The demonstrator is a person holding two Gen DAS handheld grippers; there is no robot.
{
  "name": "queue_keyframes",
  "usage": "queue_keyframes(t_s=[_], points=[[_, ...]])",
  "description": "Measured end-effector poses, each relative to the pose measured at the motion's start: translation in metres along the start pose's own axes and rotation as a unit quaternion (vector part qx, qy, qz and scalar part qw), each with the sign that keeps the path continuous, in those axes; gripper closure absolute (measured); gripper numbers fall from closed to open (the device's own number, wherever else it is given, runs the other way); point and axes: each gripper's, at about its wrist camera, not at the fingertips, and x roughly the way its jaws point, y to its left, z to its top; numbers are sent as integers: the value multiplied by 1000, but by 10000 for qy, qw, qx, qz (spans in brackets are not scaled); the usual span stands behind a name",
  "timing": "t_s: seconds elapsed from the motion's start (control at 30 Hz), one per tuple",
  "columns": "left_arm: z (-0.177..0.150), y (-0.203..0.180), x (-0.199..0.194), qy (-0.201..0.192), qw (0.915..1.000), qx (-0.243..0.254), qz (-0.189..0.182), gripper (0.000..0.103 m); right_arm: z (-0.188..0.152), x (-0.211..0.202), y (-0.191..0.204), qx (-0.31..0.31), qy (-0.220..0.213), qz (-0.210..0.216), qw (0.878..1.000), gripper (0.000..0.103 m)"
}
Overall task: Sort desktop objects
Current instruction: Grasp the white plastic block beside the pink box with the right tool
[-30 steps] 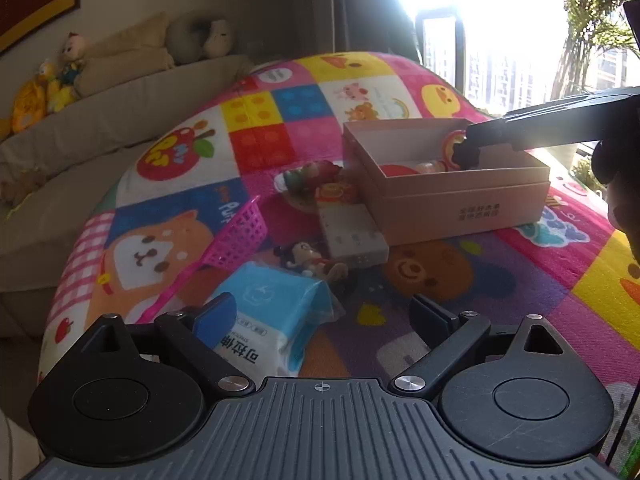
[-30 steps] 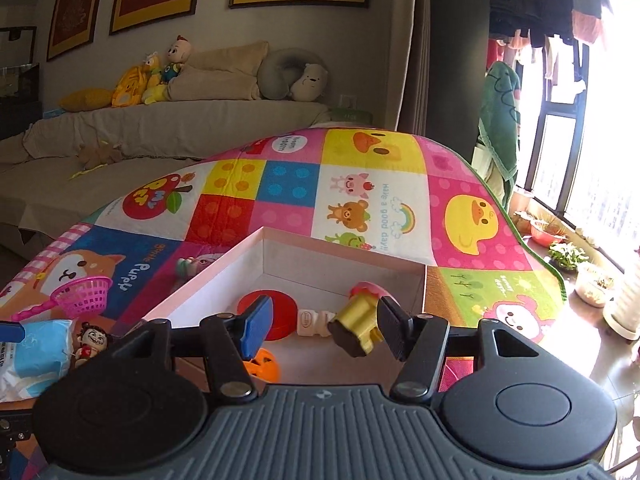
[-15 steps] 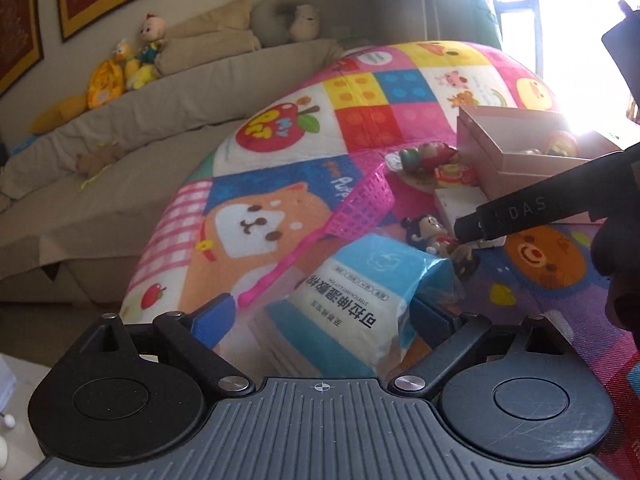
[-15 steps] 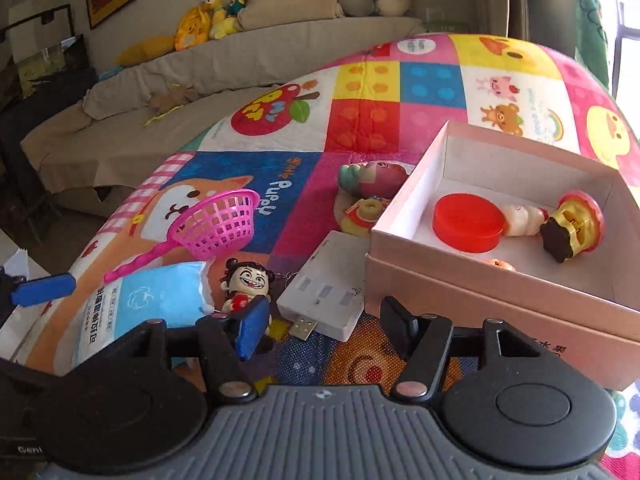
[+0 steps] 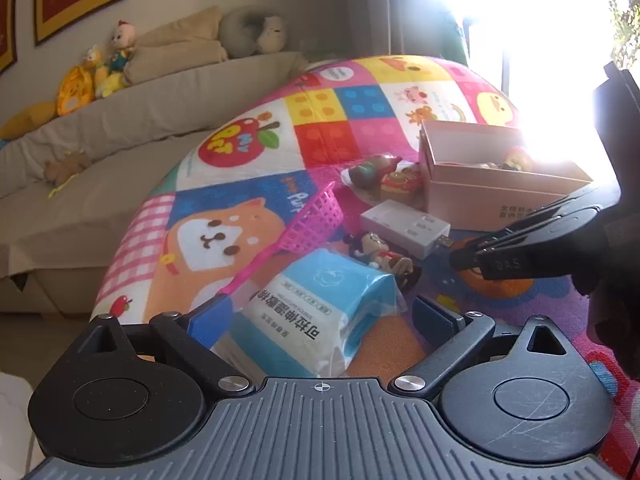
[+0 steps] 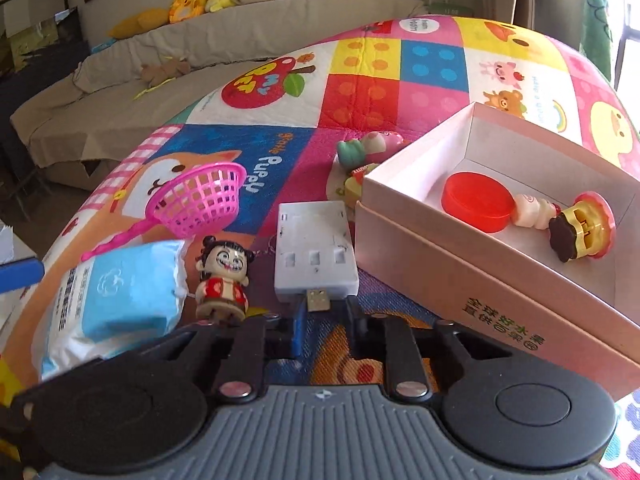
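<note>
While the right gripper has its jaws clamped on the USB plug of the white charger beside the pink box, the left gripper, jaws apart, straddles a tissue pack; "DAS" marks the right gripper's finger.

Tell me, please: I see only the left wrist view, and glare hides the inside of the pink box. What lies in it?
Observer: The pink box holds a red round lid, a small white bottle and a gold-and-pink toy.
Operator: Does the right gripper hold the white charger?
Observer: It seems so. The right gripper is shut on the metal plug of the white charger, which lies flat on the mat.
</note>
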Motion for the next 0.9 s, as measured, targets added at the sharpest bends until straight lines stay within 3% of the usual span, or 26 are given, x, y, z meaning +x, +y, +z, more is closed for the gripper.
queue_keyframes(t_s=[0.17,0.4,0.47,0.57,0.63,0.67,0.7,0.77,0.9], points=[[2,-11,0,-23,9997,122,-192,3,-26,-29,-22,-178,-32,-163,9997,89],[3,-18,3,25,9995,159,-260,3,-38,-49,-74,60,-199,-1082,9939,86],[3,-19,3,35,9995,171,-271,3,-34,-48,-92,319,-169,-1145,9928,86],[2,-19,3,41,9995,176,-262,3,-28,-43,-104,409,-352,-1745,9832,84],[1,-17,4,50,9995,159,-257,3,-23,-48,-107,530,-414,-1373,9882,81],[0,-16,5,61,9996,155,-234,3,-21,-51,-104,502,-438,-1080,9919,70],[-1,-16,7,72,9997,159,-194,3,-20,-55,-96,376,-484,-797,9949,51],[-2,-15,10,73,9997,197,-95,3,-17,-59,-71,-63,-601,-382,9974,37],[-5,-6,12,95,9998,143,86,3,-1,-52,-17,-818,-699,85,9942,37]])
